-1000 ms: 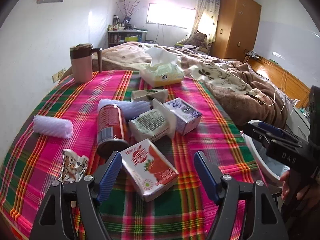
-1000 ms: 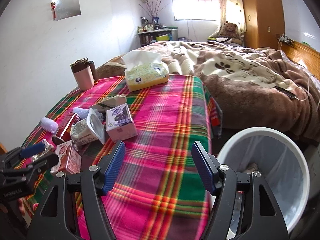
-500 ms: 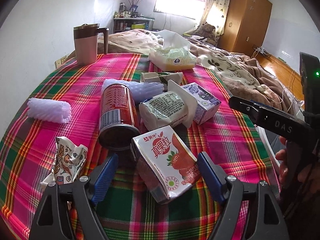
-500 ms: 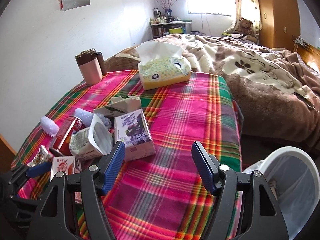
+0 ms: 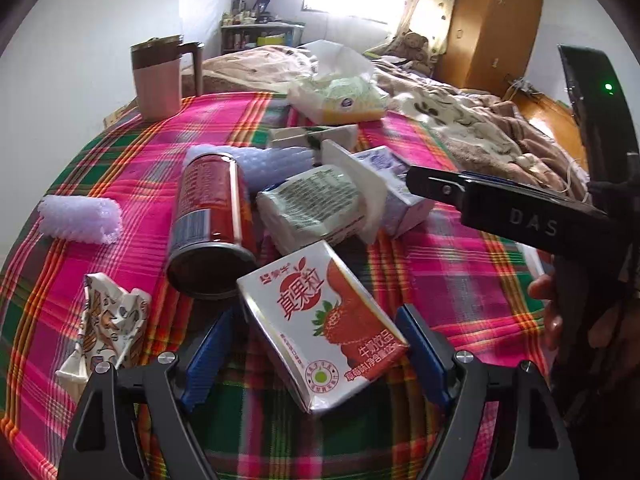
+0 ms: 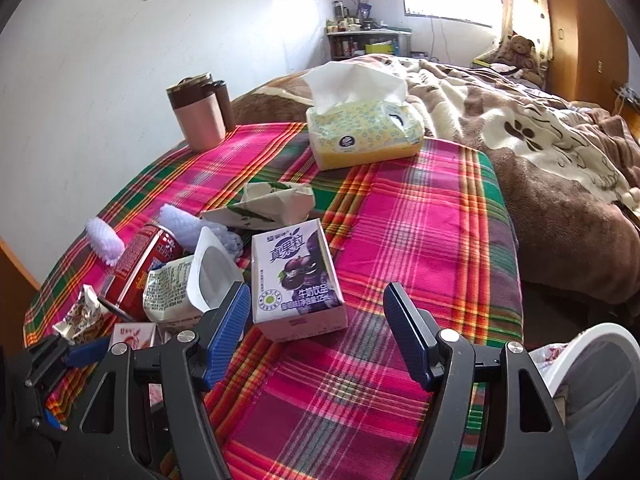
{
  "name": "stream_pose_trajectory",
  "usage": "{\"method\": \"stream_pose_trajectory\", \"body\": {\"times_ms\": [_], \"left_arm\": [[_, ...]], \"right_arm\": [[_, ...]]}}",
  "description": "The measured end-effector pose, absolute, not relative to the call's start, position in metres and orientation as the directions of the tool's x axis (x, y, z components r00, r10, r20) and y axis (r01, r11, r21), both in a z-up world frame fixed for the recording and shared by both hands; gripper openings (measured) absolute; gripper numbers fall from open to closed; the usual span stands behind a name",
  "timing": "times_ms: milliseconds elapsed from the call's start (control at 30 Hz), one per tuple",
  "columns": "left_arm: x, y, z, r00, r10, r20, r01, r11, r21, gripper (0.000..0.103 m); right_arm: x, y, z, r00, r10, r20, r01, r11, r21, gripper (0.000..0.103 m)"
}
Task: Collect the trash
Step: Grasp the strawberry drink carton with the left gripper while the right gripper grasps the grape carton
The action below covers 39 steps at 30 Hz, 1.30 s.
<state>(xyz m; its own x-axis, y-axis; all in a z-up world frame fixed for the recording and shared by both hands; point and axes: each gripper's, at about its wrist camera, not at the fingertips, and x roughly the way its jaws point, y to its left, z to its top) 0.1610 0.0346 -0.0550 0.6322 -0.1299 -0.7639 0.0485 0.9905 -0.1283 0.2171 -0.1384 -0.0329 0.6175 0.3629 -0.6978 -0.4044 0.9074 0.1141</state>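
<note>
Left wrist view: my left gripper (image 5: 316,350) is spread wide around the strawberry carton (image 5: 320,320), lower centre of frame. Neither pad looks to be touching it. The carton lies tilted, its far corner against the red can (image 5: 210,224).

I judge this the grasp step on the first carton. Next move: press the jaws together on its long sides, lift clear of the can, carry right to the bin (image 6: 596,376).

Right wrist view: my right gripper (image 6: 316,340) is also spread, holding nothing. The purple carton (image 6: 296,280) stands just ahead of its left pad, near centre frame. The yogurt cup (image 6: 188,284) sits just beside that carton at left.

Room: trash crowds the left of the cloth (image 6: 400,240); the right half is open plaid. The cloth's edge drops off at right, with the bin at lower right below it. In the left view the right gripper crosses mid right, so my carry path must pass it.
</note>
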Motion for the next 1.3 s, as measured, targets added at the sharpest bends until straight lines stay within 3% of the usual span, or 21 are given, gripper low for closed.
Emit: {"method": "stream_pose_trajectory", "body": {"times_ms": [633, 900, 933, 1000, 1300], "left_arm": [[0.161, 0.073, -0.064, 0.616, -0.072, -0.784, -0.057, 0.989, -0.136, 0.081], [0.164, 0.070, -0.063, 0.621, -0.073, -0.780, -0.048, 0.990, -0.131, 0.061], [0.164, 0.069, -0.062, 0.622, -0.075, -0.779, -0.044, 0.991, -0.130, 0.057], [0.164, 0.068, -0.062, 0.622, -0.072, -0.780, -0.042, 0.991, -0.125, 0.057], [0.159, 0.067, -0.059, 0.635, -0.075, -0.769, -0.041, 0.991, -0.130, 0.057]], "right_arm": [[0.238, -0.110, -0.053, 0.581, 0.292, -0.760, -0.412, 0.911, 0.035, 0.071], [0.239, -0.113, -0.054, 0.570, 0.304, -0.764, -0.401, 0.914, 0.064, 0.070], [0.239, -0.114, -0.054, 0.571, 0.305, -0.762, -0.399, 0.914, 0.067, 0.066], [0.239, -0.114, -0.054, 0.575, 0.303, -0.760, -0.395, 0.916, 0.067, 0.061], [0.231, -0.116, -0.051, 0.603, 0.286, -0.745, -0.382, 0.923, 0.045, 0.060]]}}
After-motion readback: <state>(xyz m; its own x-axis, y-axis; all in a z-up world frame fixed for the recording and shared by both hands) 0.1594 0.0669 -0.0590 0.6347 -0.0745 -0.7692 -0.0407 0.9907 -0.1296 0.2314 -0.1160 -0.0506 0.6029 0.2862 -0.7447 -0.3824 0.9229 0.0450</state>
